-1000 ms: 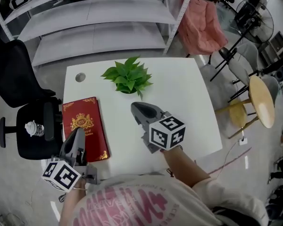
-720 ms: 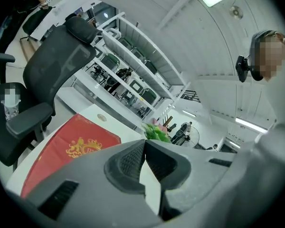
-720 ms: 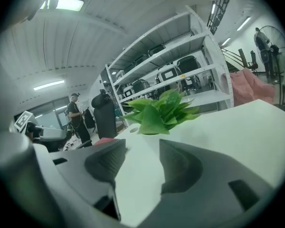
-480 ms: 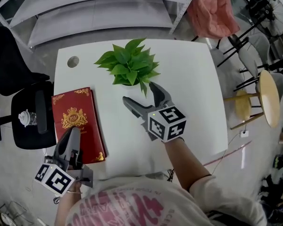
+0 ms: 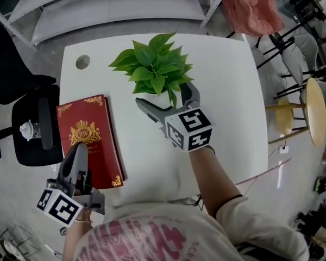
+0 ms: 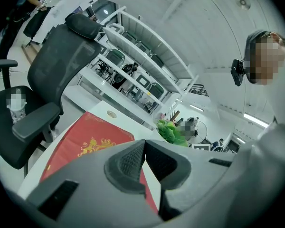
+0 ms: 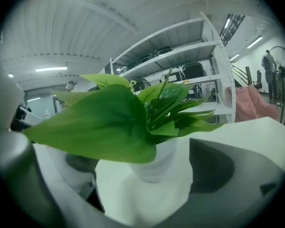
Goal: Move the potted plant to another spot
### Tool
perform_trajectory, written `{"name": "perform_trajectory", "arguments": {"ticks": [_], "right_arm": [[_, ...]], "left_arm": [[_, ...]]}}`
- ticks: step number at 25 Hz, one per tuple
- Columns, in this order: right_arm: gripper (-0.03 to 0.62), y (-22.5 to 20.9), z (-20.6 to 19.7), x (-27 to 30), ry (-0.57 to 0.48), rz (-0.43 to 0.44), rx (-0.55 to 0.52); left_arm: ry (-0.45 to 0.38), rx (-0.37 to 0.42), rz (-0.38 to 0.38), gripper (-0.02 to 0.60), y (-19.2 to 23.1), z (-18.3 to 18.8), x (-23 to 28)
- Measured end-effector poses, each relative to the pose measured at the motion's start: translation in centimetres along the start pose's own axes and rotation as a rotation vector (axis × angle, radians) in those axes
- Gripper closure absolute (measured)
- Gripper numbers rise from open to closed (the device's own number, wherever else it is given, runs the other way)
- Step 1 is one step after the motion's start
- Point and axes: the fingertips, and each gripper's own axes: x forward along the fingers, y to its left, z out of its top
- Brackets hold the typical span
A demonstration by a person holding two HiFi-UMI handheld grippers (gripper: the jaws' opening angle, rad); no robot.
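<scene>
Plant [image 5: 155,67] framed by the wide-spread right tongs [image 5: 163,95] on the tabletop [image 5: 228,91].
Nearest, the left tongs [image 5: 79,148] are held with jaws together and nothing between them, over the near left edge of the red book [image 5: 89,137]. Further out, the jaws of the right tongs have just been opened wide. The plant's white pot [image 7: 156,163] is flanked by them and touched by neither pad. It is set toward the tabletop's far side.

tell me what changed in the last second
The right gripper reached forward to the potted plant; its jaws have just been opening and now flank the white pot without pressing it. The left gripper stays shut by the red book; nothing else moved.
</scene>
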Motion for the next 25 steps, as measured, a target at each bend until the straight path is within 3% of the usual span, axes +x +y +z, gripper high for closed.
{"name": "perform_trajectory", "arguments": {"ticks": [5, 12, 25], "right_arm": [[0.022, 0.1, 0.1, 1.1, -0.001, 0.017, -0.019], [0.023, -0.7, 1.3, 1.9, -0.057, 0.014, 0.051], [0.045, -0.6, 1.0, 3.1, -0.05, 0.031, 0.139]], "left_arm": [[0.031, -0.014, 0.017, 0.577, 0.6, -1.1, -0.6], [0.054, -0.04, 0.019, 0.577, 1.0, -2.1, -0.7], [0.028, -0.051, 0.037, 0.577, 1.7, -1.4, -0.8]]}}
